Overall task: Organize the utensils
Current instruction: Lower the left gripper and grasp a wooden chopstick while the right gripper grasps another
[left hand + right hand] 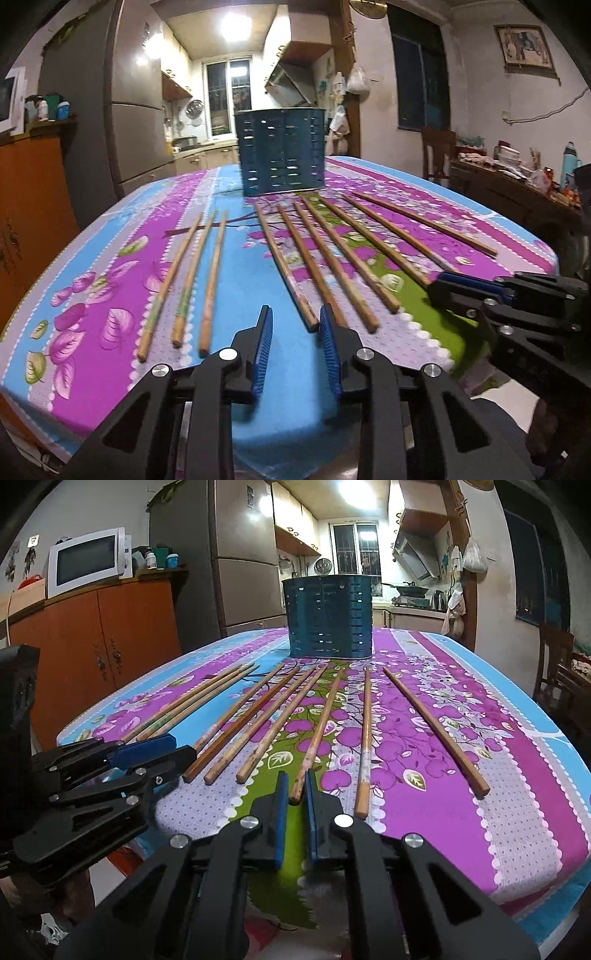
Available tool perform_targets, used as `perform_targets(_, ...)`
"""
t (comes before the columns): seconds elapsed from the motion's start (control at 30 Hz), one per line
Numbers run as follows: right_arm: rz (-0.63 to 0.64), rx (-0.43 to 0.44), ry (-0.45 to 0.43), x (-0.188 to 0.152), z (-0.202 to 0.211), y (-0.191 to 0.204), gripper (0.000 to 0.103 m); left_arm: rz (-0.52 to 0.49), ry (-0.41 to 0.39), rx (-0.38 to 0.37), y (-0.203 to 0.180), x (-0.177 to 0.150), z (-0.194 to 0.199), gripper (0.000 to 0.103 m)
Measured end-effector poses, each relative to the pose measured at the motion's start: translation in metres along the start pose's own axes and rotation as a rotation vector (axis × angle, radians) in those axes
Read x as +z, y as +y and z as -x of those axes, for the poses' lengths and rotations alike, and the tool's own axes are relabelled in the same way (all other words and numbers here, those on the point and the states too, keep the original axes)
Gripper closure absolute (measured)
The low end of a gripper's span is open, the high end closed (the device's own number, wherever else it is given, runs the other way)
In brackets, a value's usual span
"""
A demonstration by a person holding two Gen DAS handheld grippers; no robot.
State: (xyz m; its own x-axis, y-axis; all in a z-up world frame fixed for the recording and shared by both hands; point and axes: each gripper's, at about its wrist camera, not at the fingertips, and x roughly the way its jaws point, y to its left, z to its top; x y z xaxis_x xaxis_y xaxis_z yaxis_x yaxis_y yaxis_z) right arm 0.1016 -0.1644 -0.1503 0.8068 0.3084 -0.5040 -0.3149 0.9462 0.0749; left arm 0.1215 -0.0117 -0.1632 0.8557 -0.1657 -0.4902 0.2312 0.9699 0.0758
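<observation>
Several wooden chopsticks [321,258] [317,734] lie fanned out on the flowered tablecloth, thin ends toward a dark blue slotted utensil holder [282,151] [329,616] standing upright at the table's far side. My left gripper [295,319] is open and empty, its jaws on either side of the near end of one chopstick [286,266]. My right gripper [296,779] is open with a narrow gap, and the near end of a chopstick [319,734] lies at the gap's mouth. Each gripper shows in the other's view: right [443,284], left [170,749].
The tablecloth [240,277] [480,738] covers the table to its near edge. Three chopsticks [192,273] lie apart on the left. An orange cabinet [103,646] with a microwave stands left; a chair and cluttered sideboard [517,173] stand right.
</observation>
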Motion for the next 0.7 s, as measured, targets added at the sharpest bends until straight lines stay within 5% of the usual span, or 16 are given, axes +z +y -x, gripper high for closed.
perform_targets(0.47, 0.034, -0.069, -0.061, -0.004, -0.007, 0.009, 0.095, 0.000, -0.104, 0.017, -0.002, -0.009, -0.003, 0.083)
perform_targets(0.7, 0.031, -0.090, -0.093, -0.010, -0.003, 0.011, 0.095, -0.019, -0.160, 0.032, -0.007, -0.018, 0.001, 0.093)
